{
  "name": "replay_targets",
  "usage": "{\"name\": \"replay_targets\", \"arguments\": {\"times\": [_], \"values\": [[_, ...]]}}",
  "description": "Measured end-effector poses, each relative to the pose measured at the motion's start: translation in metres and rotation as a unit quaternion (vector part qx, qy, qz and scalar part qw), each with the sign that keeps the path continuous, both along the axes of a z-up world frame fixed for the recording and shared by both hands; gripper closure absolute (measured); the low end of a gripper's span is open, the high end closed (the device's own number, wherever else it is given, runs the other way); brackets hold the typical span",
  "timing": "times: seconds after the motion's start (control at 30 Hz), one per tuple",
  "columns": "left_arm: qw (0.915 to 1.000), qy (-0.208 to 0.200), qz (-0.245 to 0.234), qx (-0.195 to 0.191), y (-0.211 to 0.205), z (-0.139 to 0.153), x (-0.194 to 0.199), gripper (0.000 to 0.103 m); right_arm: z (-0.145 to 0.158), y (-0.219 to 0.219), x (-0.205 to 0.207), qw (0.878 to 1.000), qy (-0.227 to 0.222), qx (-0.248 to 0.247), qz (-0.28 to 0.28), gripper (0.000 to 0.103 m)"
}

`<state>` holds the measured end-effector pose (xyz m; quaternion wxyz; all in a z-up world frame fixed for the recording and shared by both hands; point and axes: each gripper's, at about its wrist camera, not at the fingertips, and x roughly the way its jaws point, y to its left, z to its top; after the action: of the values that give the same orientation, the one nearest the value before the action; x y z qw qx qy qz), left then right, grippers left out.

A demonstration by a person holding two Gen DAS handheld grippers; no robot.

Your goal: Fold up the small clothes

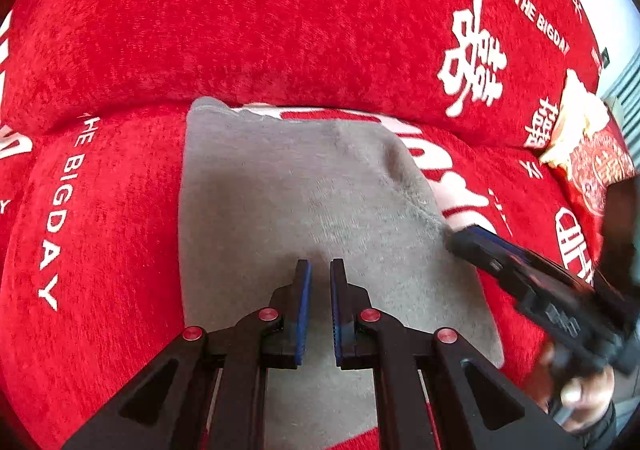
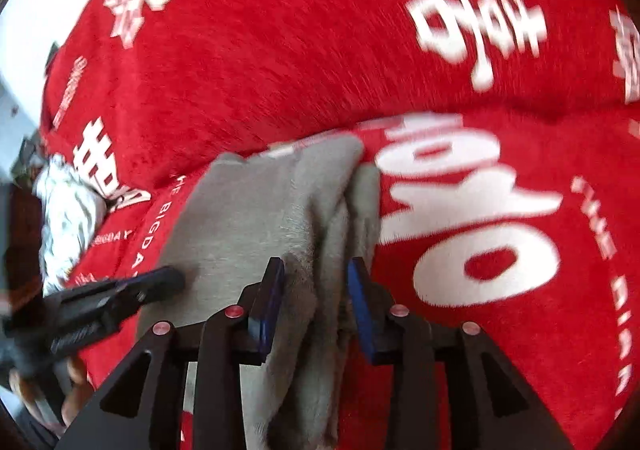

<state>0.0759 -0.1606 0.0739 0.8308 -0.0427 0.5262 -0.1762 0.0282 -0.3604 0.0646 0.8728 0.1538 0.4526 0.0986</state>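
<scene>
A small grey fleece garment (image 1: 304, 202) lies flat on a red sofa seat. My left gripper (image 1: 320, 270) hovers over its near middle with its jaws a narrow gap apart and nothing between them. My right gripper (image 2: 316, 270) stands at the garment's right edge; a raised fold of the grey cloth (image 2: 320, 218) runs between its blue pads (image 2: 360, 302), jaws still apart. In the left wrist view the right gripper (image 1: 472, 238) touches the garment's right edge, blurred. In the right wrist view the left gripper (image 2: 160, 278) rests over the cloth's left part.
The red sofa cover (image 1: 280, 18) with white lettering forms the seat and backrest. A red and gold packet (image 1: 584, 146) lies at the seat's right. A crumpled silvery item (image 2: 68, 206) lies at the left in the right wrist view.
</scene>
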Motion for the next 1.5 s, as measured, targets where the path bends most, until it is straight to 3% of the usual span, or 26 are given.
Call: {"name": "replay_targets", "arguments": {"times": [0.07, 0.13, 0.2, 0.37, 0.4, 0.47, 0.53, 0.6, 0.63, 0.7, 0.73, 0.8, 0.87, 0.93, 1.0, 1.07, 1.1, 1.27, 1.4, 1.5], "values": [[0.9998, -0.006, 0.020, 0.004, 0.005, -0.001, 0.003, 0.094, 0.012, 0.013, -0.003, 0.999, -0.022, -0.018, 0.022, 0.065], [0.9992, -0.011, 0.038, 0.004, 0.011, -0.005, 0.004, 0.094, 0.015, 0.021, -0.002, 0.999, -0.030, -0.017, 0.042, 0.045], [0.9992, -0.010, 0.039, 0.004, 0.013, -0.013, 0.003, 0.094, 0.012, 0.030, -0.001, 0.998, -0.029, -0.025, 0.055, 0.038], [0.9975, -0.047, -0.001, 0.053, 0.001, -0.020, -0.004, 0.093, 0.012, 0.033, -0.014, 0.996, -0.042, -0.037, 0.063, 0.038], [0.9969, -0.053, -0.006, 0.058, 0.000, -0.016, -0.006, 0.101, 0.013, 0.035, -0.017, 0.996, -0.045, -0.045, 0.065, 0.038], [0.9961, -0.083, -0.018, 0.024, 0.003, 0.004, -0.019, 0.103, 0.017, 0.037, -0.025, 0.995, -0.056, -0.056, 0.065, 0.038], [0.9916, -0.121, -0.022, 0.038, 0.001, 0.018, -0.034, 0.103, 0.019, 0.036, -0.031, 0.995, -0.062, -0.054, 0.065, 0.038], [0.9911, -0.118, -0.022, 0.056, -0.001, 0.019, -0.037, 0.100, 0.019, 0.037, -0.032, 0.995, -0.062, -0.050, 0.067, 0.037], [0.9921, -0.104, -0.019, 0.067, 0.000, 0.016, -0.034, 0.094, 0.019, 0.038, -0.031, 0.994, -0.061, -0.051, 0.069, 0.037], [0.9914, -0.081, 0.011, 0.103, 0.005, 0.006, -0.029, 0.025, 0.019, 0.042, -0.031, 0.994, -0.062, -0.050, 0.077, 0.035], [0.9890, -0.082, 0.036, 0.118, 0.010, 0.005, -0.028, 0.020, 0.019, 0.044, -0.032, 0.994, -0.063, -0.049, 0.081, 0.034], [0.9873, -0.101, 0.072, 0.099, 0.024, 0.011, -0.031, 0.020, 0.019, 0.050, -0.034, 0.992, -0.069, -0.049, 0.096, 0.032], [0.9930, -0.084, 0.073, 0.040, 0.036, 0.015, -0.030, 0.020, 0.015, 0.054, -0.036, 0.990, -0.072, -0.046, 0.112, 0.028], [0.9945, -0.071, 0.071, 0.029, 0.036, 0.012, -0.026, 0.020, 0.005, 0.055, -0.031, 0.990, -0.059, -0.042, 0.125, 0.026], [0.9967, -0.043, 0.050, 0.047, 0.029, 0.000, -0.023, 0.020, -0.009, 0.050, -0.022, 0.992, -0.034, -0.045, 0.110, 0.027], [0.9942, -0.027, 0.039, 0.096, 0.021, -0.017, -0.020, 0.020, -0.022, 0.037, -0.018, 0.995, -0.013, -0.011, 0.095, 0.027], [0.9940, -0.026, 0.036, 0.100, 0.020, -0.023, -0.021, 0.020, -0.022, 0.033, -0.020, 0.996, -0.015, 0.001, 0.093, 0.027], [0.9964, -0.032, 0.054, 0.057, 0.029, -0.013, -0.014, 0.020, 0.001, 0.031, -0.024, 0.993, -0.055, -0.002, 0.107, 0.026], [0.9949, -0.048, 0.043, 0.077, 0.015, -0.006, 0.008, 0.020, 0.012, 0.025, 0.014, 0.991, -0.060, 0.036, 0.117, 0.026], [0.9931, -0.033, 0.052, 0.099, 0.013, -0.015, 0.032, 0.020, -0.004, 0.021, 0.057, 0.985, -0.021, 0.100, 0.137, 0.026]]}}
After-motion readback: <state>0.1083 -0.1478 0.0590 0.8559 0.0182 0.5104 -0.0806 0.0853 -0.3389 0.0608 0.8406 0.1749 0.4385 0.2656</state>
